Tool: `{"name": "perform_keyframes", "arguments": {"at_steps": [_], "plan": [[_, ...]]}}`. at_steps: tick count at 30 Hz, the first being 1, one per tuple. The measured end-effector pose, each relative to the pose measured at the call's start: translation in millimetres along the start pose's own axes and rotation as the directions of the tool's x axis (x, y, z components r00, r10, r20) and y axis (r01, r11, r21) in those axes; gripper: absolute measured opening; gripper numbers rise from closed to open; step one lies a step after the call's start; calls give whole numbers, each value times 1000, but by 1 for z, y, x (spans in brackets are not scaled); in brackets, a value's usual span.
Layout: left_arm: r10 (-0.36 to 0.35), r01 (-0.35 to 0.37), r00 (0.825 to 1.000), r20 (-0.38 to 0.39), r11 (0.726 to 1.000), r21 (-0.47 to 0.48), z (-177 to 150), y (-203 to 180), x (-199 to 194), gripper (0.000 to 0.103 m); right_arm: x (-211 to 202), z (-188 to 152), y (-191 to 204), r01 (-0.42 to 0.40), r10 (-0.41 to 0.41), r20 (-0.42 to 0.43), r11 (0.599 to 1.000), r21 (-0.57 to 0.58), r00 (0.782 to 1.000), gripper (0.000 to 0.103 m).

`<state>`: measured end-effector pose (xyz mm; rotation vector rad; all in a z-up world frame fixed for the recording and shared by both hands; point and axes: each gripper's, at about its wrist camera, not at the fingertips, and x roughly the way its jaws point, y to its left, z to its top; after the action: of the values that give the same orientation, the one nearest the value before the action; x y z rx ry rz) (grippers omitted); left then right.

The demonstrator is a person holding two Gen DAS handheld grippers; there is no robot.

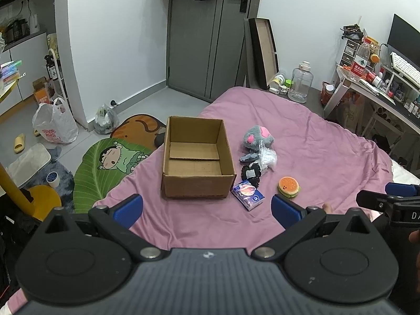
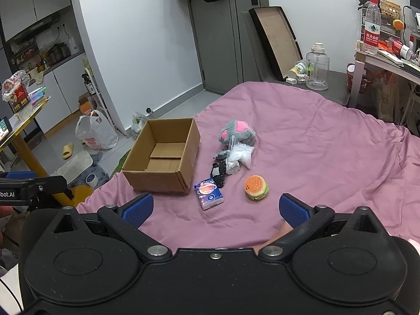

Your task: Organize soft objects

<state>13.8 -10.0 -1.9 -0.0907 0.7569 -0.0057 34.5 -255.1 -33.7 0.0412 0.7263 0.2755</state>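
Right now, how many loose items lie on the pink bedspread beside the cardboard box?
5: grey plush farthest back, clear plastic bag against it, black lacy piece below, tissue pack nearest the box, burger toy on the right. More may hide under the bag.

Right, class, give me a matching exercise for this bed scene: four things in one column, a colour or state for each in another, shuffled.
Things:
1. cardboard box
2. plush toy
3. burger toy
4. tissue pack

Descriptions:
A. grey with pink patches
B. open and empty
C. blue wrapper, lying flat
D. orange bun, green edge

Pairs: 1-B, 2-A, 3-D, 4-C
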Motion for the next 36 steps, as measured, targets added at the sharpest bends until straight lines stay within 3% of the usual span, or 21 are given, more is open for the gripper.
{"name": "perform_keyframes", "arguments": {"at_steps": [14,36], "plan": [[2,-3,1000,-31,1000,-18,15,-7,29,103,25,14,-10,3,-2,-32,1000,17,999,103],[-13,-3,992,-127,993,-121,31,-35,114,102,108,30,-60,-16,33,-138,992,123,990,103]]}}
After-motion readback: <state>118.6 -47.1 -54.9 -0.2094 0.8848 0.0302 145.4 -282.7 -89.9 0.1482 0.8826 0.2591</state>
